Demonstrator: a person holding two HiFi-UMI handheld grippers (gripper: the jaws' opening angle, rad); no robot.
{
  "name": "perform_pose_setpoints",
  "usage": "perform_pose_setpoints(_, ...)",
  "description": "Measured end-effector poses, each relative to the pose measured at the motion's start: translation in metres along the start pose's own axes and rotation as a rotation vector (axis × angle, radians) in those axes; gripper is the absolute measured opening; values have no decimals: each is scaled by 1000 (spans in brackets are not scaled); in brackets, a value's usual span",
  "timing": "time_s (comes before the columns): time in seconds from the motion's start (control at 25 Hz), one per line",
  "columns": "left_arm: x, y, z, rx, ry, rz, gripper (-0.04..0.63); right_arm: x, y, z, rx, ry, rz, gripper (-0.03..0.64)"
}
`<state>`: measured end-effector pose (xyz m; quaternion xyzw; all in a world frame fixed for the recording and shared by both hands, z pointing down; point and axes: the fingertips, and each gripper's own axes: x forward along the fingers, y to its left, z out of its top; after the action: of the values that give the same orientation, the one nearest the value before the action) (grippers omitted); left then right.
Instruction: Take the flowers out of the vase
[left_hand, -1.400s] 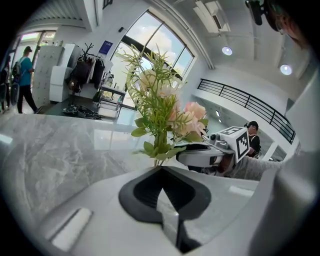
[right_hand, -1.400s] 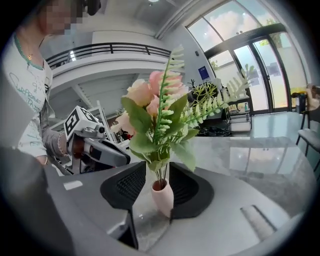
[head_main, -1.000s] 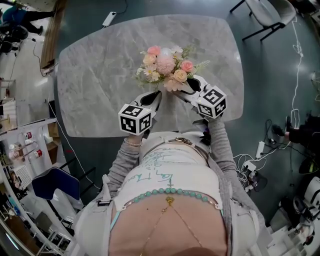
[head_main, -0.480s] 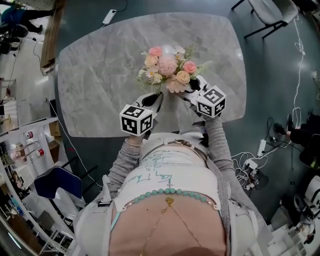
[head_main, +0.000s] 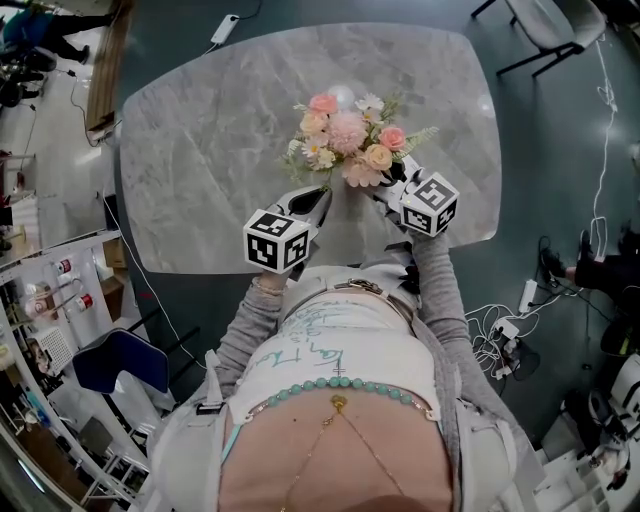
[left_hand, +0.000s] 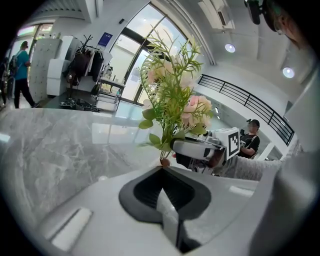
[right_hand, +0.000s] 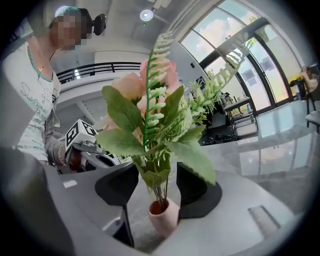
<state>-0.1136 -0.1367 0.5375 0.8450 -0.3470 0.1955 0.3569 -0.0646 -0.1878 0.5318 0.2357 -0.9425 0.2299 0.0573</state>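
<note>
Right gripper has its jaws wide, straddling the little pink vase, which seems to lean on one pad. Left gripper is pinched closed on nothing, with the flowers just ahead of its tips and the stems rising out of the vase, so the pull probably goes upward

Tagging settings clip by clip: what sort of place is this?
Probably a large open office or lab hall, not a home: tall windows, an upper balcony railing, and cables strewn on the floor beside a marble table.
</note>
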Motion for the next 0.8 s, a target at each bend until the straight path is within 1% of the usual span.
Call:
perform_pose_setpoints(0.16, 2, -1, -2, 0, 6, -4, 2, 1, 3, 0, -24, -3, 14, 202)
perform_pose_setpoints(0.32, 5, -4, -6, -1, 6, -4, 2, -4, 2, -5, -44, -3, 12, 156)
perform_pose_setpoints(0.6, 11, -3, 2, -4, -2, 0, 2, -6, -5, -1, -68, -1, -6, 103)
perform_pose_setpoints(0.8, 12, -4, 4, -4, -10, 0, 2, -7, -6, -1, -91, 12, -12, 87)
